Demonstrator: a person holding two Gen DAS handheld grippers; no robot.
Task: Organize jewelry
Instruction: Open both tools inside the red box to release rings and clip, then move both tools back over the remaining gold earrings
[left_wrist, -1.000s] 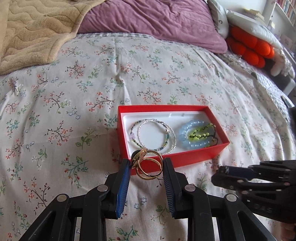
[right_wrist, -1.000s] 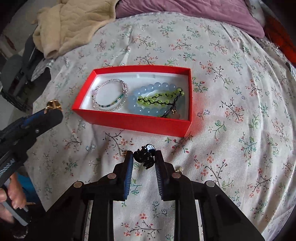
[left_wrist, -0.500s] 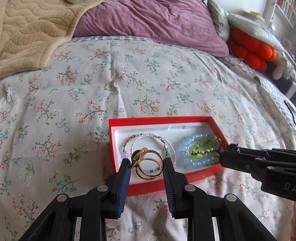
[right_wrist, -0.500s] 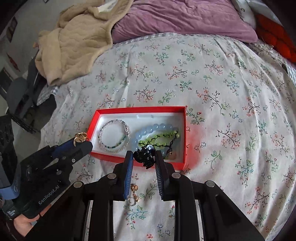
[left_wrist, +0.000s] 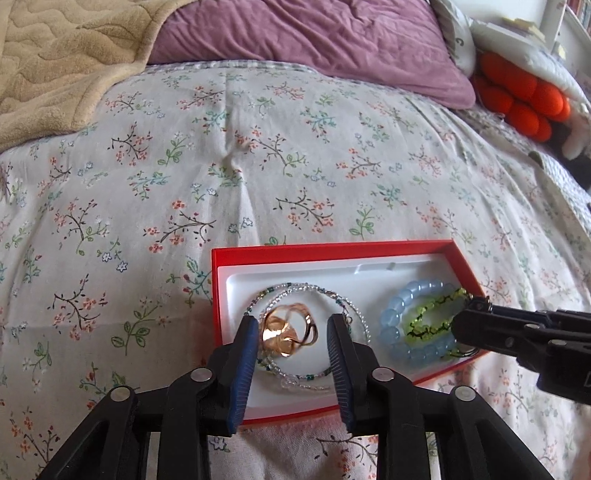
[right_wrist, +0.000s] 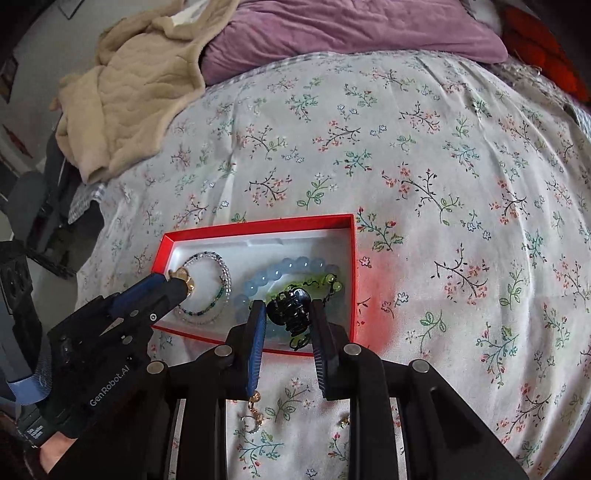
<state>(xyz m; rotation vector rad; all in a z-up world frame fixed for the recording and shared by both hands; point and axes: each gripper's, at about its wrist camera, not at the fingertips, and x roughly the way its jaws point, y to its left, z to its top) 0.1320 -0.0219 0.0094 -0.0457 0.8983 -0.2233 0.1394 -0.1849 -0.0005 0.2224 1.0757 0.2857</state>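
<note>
Holding the left gripper (left_wrist: 292, 320) low over the left half of the red box (left_wrist: 332, 249), which is lying on the floral bedsheet (left_wrist: 258, 166). Having just been opening its jaws, with the gold bangles (left_wrist: 288, 332) between the blue pads (left_wrist: 246, 354), blurred, close against the left pad and with a small gap to the right one, so no longer being pressed. Showing these bangles right above the thin beaded bracelets (left_wrist: 317, 289), which are lying in a loop on the white lining of the box. Clamping the right gripper (right_wrist: 287, 305) on a black hair claw (right_wrist: 295, 299) and hanging it over the right half of the same box, just above the blue bead bracelet (right_wrist: 291, 265) and the green knotted bracelet (right_wrist: 334, 282) lying inside it. Pointing both grippers steeply downward, side by side, with the tips near each other over the box. Leaving small gold earrings (right_wrist: 255, 417) on the sheet in front of the box, under the right gripper. Seeing a beige blanket (left_wrist: 55, 55) and a purple pillow (left_wrist: 314, 33) at the far end of the bed.
</note>
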